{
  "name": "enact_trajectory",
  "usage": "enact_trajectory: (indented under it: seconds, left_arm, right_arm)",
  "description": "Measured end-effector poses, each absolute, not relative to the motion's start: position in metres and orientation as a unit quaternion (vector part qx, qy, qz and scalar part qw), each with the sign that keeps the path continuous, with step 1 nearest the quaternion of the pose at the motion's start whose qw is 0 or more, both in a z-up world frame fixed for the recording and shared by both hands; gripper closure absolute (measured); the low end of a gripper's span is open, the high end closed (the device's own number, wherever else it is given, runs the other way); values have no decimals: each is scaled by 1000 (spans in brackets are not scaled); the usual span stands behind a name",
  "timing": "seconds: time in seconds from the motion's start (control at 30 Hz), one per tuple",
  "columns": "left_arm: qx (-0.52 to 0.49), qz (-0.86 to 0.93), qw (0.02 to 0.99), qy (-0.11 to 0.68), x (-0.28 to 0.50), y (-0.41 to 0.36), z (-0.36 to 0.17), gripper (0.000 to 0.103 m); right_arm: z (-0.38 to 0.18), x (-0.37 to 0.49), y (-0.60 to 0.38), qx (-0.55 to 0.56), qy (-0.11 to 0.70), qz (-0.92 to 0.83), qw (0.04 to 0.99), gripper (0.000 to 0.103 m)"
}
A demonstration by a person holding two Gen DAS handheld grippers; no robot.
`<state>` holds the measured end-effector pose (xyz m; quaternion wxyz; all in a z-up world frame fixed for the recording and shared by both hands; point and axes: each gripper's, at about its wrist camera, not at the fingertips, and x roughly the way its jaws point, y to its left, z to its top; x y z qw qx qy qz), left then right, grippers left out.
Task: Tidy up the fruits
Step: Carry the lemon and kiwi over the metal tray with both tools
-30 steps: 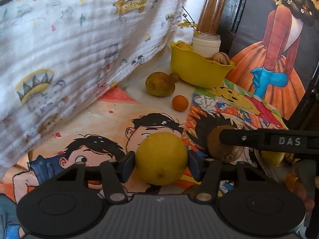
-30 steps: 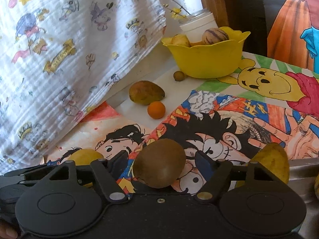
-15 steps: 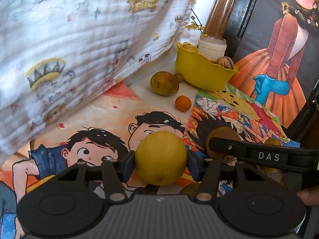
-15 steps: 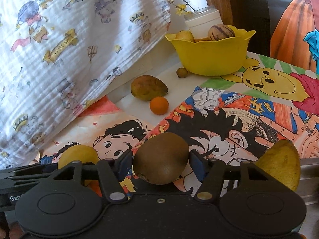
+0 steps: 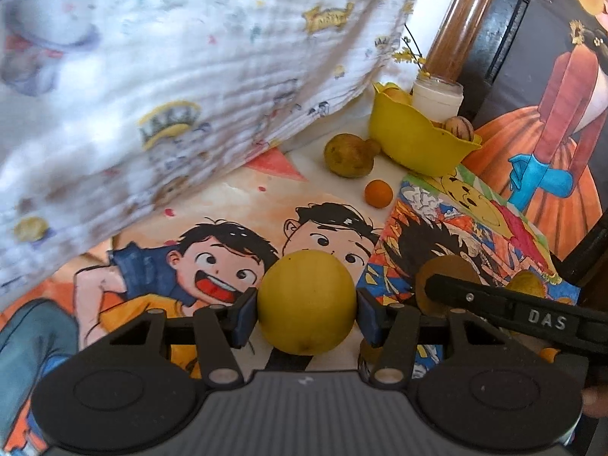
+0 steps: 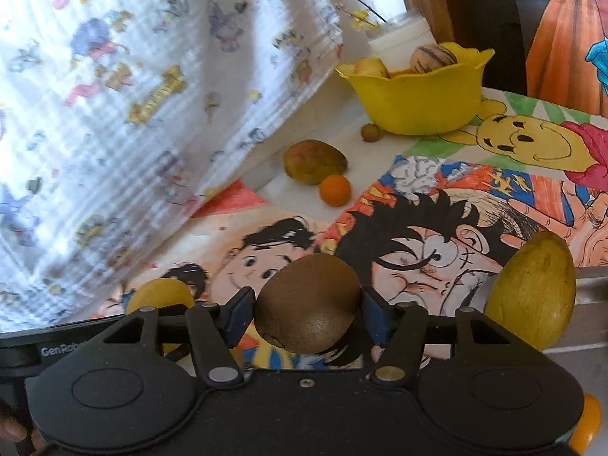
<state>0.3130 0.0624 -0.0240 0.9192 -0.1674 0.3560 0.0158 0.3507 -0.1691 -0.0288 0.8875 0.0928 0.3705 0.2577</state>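
My left gripper (image 5: 307, 317) is shut on a round yellow lemon (image 5: 307, 300), its blue pads pressing both sides. The right gripper (image 6: 307, 319) is shut on a brown kiwi (image 6: 307, 302), held just above the cartoon mat. In the right wrist view the lemon (image 6: 159, 296) shows at lower left; in the left wrist view the kiwi (image 5: 444, 269) sits behind the other gripper's black body. A yellow bowl (image 6: 418, 102) with several fruits stands at the back. In front of it lie a greenish mango (image 6: 313, 161), a small orange (image 6: 334, 189) and a tiny brown fruit (image 6: 369, 132).
A printed white cloth (image 5: 190, 76) hangs along the left, close to the table. A white jar (image 5: 437, 98) and a wooden post (image 5: 452, 30) stand behind the bowl. At the right, a yellow-green fruit (image 6: 532, 288) leans on a metal rim (image 6: 592, 277).
The right jaws have narrowed from a loose gap onto the kiwi. Both grippers have shifted a little with their fruit, and the left one has rolled slightly.
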Motion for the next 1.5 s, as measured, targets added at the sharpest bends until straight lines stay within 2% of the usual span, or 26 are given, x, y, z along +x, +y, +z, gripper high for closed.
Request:
enact_trajectory:
  seconds: [0.37,0.7,1.07,1.5]
  left_arm:
    - [-176,2,924,339,283,41,0,45]
    - [-175,-49,922,342,265,-24,10,45]
    - [-154,-131,910,361,251,-97,-3,45]
    - [-110,-206,905,355,260,-136,-22,45]
  right_arm:
    - [1,297,-220,139,345,249,894,41]
    - [10,250,-304,161,323,176,916,41]
    - [-16,223,-380,183,331,88,922,41]
    - [-37,231,-386,173,341,72,921,41]
